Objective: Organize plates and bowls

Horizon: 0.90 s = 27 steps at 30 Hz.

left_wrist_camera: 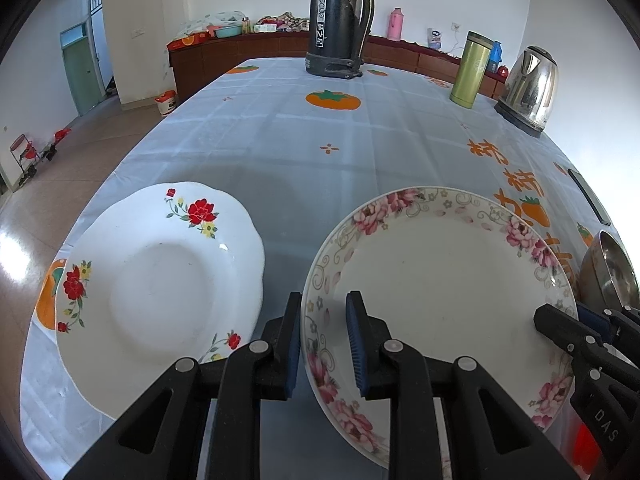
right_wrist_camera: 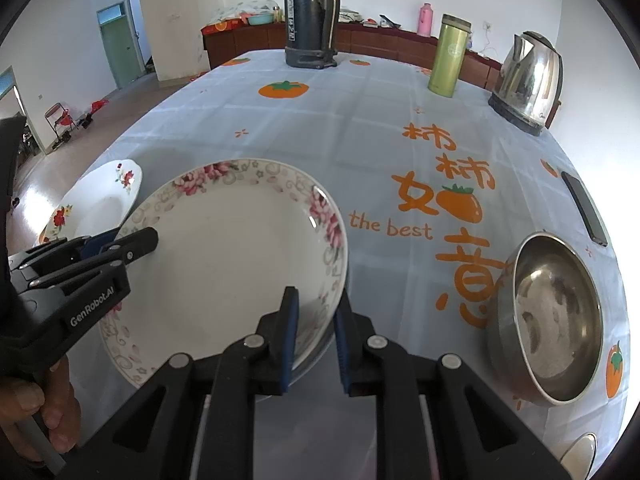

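A pink-flowered plate (left_wrist_camera: pixel 440 280) lies on the pale blue tablecloth (left_wrist_camera: pixel 280 140), and both grippers grip it. My left gripper (left_wrist_camera: pixel 324 300) is shut on its left rim, one finger inside and one outside. My right gripper (right_wrist_camera: pixel 316 300) is shut on the right rim of the same plate (right_wrist_camera: pixel 232 248). Each shows in the other's view: the right gripper (left_wrist_camera: pixel 560 320), the left gripper (right_wrist_camera: pixel 148 238). A white scalloped plate with red flowers (left_wrist_camera: pixel 160 280) sits just left, near the table edge. A steel bowl (right_wrist_camera: pixel 556 320) stands to the right.
At the far end stand a black thermos jug (left_wrist_camera: pixel 340 20), a green tumbler (left_wrist_camera: pixel 472 68) and a steel kettle (left_wrist_camera: pixel 528 88). A dark phone (right_wrist_camera: pixel 584 208) lies near the right edge. A person's hand (right_wrist_camera: pixel 40 412) holds the left gripper's handle.
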Available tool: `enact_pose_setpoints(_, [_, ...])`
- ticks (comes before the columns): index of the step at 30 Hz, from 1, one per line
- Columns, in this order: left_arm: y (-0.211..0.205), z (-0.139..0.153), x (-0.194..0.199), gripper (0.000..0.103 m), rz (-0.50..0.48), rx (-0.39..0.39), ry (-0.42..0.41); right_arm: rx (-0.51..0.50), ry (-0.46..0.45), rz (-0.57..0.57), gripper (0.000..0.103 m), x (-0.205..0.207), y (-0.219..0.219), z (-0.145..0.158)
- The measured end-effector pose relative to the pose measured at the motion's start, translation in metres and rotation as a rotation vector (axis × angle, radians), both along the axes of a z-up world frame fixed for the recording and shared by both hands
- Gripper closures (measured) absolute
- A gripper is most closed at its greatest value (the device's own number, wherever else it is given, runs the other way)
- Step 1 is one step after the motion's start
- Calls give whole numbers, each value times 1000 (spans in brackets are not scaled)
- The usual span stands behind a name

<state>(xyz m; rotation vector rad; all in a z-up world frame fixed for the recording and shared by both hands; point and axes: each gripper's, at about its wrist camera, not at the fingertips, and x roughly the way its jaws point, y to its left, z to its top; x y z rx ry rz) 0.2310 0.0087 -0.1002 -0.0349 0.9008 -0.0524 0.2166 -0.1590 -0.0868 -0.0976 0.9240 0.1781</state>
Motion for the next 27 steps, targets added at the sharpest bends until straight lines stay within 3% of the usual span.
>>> enact_pose_setpoints(27, [-2,-2,0,79,-10,29,-8,-61,2,6,81,0,5,-1])
